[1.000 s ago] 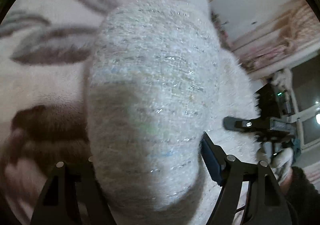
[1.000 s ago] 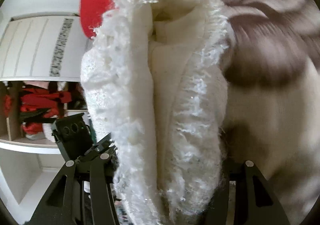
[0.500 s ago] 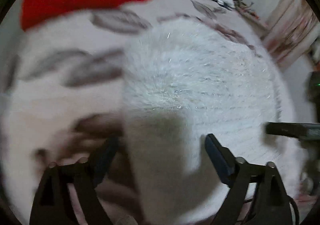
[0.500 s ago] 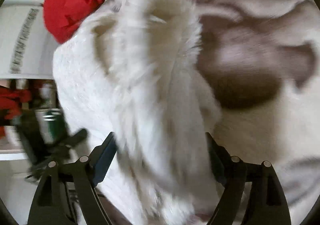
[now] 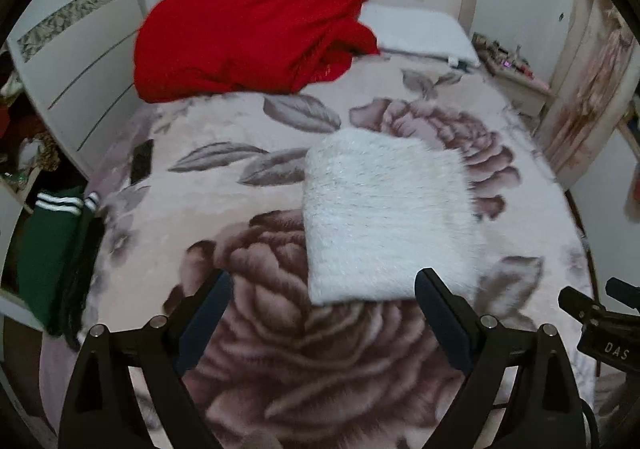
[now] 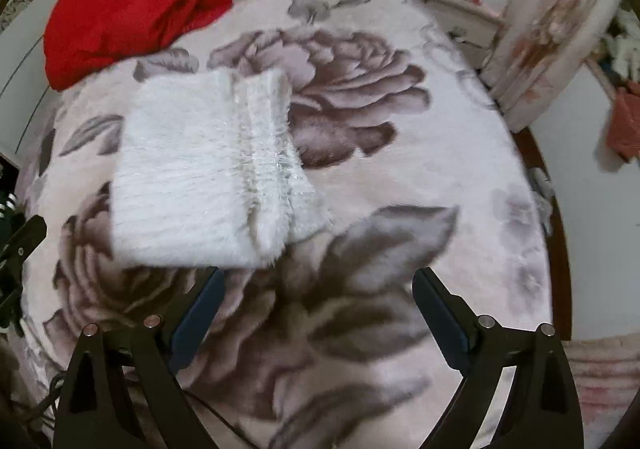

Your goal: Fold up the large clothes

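Now, in the left wrist view, the left gripper (image 5: 320,313) has its jaws spread wide with nothing between them; they have just been opening, and only the flowered blanket (image 5: 280,369) of the bed shows in the gap. The white fuzzy sweater (image 5: 384,217) lies folded into a compact rectangle in the middle of the bed, just beyond the fingertips and apart from them. I judge that it is laid there because the open middle of the bed gives a flat place to finish a fold. A red garment (image 5: 248,33) sits heaped near the head of the bed, beside a white pillow (image 5: 420,29), well apart from the sweater. A green garment with white stripes (image 5: 48,249) hangs at the left edge of the bed. The tip of the right gripper (image 5: 600,317) shows at the right edge.

In the right wrist view, the right gripper (image 6: 316,313) is also spread and empty, and its jaws have just been opening too. The sweater (image 6: 192,169) lies ahead and to the left, with a ribbed band along its right side. Both grippers hang above it, so this fold looks finished, and the red garment (image 6: 152,1) is probably next.
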